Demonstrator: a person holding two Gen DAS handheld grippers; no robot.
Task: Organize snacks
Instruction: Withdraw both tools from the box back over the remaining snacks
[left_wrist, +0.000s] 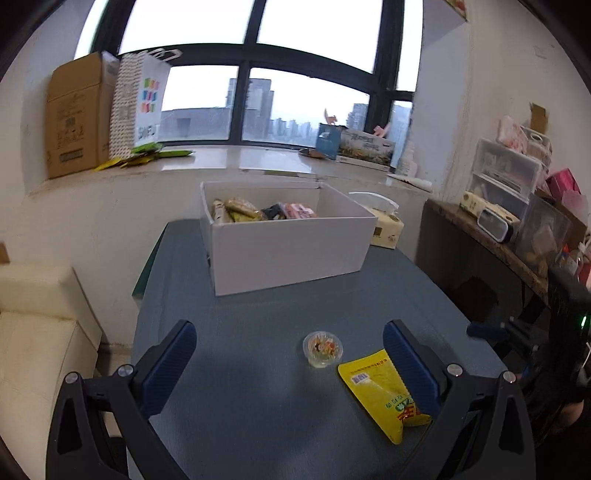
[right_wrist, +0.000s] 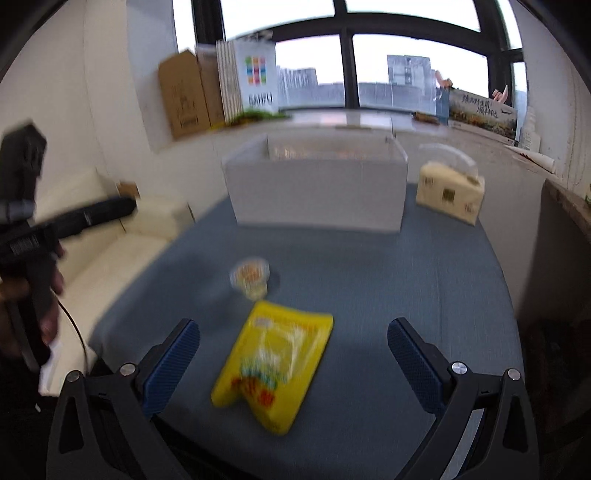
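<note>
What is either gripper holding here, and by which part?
Nothing. The left gripper and right gripper are both open and empty; the yellow packet and small cup lie on the table.

We see bare desk (left_wrist: 258, 387) on the near left. A white box (left_wrist: 288, 251) blocks the far side, a tissue pack (left_wrist: 386, 229) at its right; a cup (left_wrist: 322, 347) and yellow packet (left_wrist: 380, 391) lie near right.

yellow snack packet (right_wrist: 275, 365), white box (left_wrist: 288, 247), blue-grey table (left_wrist: 258, 369)
</note>
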